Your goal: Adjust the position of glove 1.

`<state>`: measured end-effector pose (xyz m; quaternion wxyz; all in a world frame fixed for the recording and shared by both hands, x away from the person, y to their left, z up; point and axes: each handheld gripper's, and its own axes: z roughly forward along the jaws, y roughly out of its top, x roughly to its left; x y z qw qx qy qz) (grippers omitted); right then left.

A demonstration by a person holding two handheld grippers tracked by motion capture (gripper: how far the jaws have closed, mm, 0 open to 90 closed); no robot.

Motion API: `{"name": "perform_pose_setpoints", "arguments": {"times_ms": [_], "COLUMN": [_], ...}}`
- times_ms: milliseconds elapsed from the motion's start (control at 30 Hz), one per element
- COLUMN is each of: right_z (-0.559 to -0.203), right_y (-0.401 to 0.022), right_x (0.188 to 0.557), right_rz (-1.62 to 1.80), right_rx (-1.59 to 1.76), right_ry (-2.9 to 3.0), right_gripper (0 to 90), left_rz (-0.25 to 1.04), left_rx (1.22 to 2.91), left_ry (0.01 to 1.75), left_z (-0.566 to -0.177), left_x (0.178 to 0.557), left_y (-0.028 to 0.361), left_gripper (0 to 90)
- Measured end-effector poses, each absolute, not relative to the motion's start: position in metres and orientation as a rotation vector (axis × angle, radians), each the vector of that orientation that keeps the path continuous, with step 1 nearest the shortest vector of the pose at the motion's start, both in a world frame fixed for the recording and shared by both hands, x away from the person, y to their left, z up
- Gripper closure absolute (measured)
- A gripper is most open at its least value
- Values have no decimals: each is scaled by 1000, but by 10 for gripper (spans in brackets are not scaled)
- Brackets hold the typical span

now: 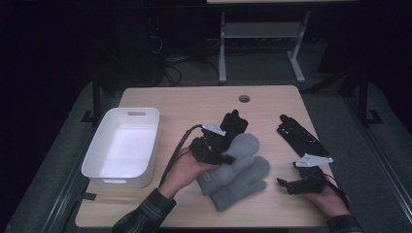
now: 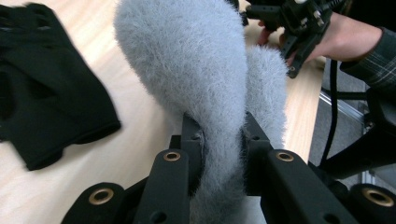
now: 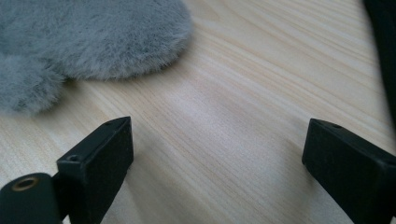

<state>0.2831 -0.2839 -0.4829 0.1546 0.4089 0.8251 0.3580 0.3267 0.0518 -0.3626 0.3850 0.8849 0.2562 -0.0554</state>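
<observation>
We see the left gripper (image 2: 219,140) clamped on a grey mitten (image 2: 196,70) near the middle of the table (image 1: 194,104), its jaws pinching the fleece. A second mitten (image 1: 243,187) lies just beside it toward the near edge. The right gripper (image 1: 284,184) rests near the right edge, jaws wide apart with nothing between them.

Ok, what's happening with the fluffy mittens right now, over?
Left gripper jaws clamped on one grey mitten. Right gripper jaws open over bare table. Second mitten lies beside. White bin unblocked.
</observation>
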Motion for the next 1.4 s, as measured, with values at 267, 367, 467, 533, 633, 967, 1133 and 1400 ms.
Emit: {"name": "perform_pose_setpoints", "arguments": {"times_ms": [267,367,467,533,633,967,1133,1400], "right_z": [-483,-483,-483,-483,-483,-483,-483,-483], "right_y": [-284,-284,-284,-284,-284,-284,-284,-284], "right_x": [283,283,283,283,283,283,283,283], "right_rz": [1026,1027,1025,1025,1027,1026,1026,1027], "right_rx": [1172,1172,1169,1169,1171,1170,1173,1171], "right_ry": [2364,2364,2365,2365,2364,2365,2365,2364], "right_gripper": [86,86,86,86,86,86,86,86], "left_rz": [-155,-167,-172,-177,-178,-168,-120,-45], "left_rx": [2297,2322,2341,2344,2356,2383,2394,2348], "left_ry": [645,654,666,675,679,668,612,545], "left_z": [-376,-384,-393,-397,-402,-418,-417,-394], "left_x": [322,323,324,325,326,326,325,326], "left_y": [26,19,13,10,8,2,2,12], "left_gripper": [758,758,758,759,758,731,566,363]}}
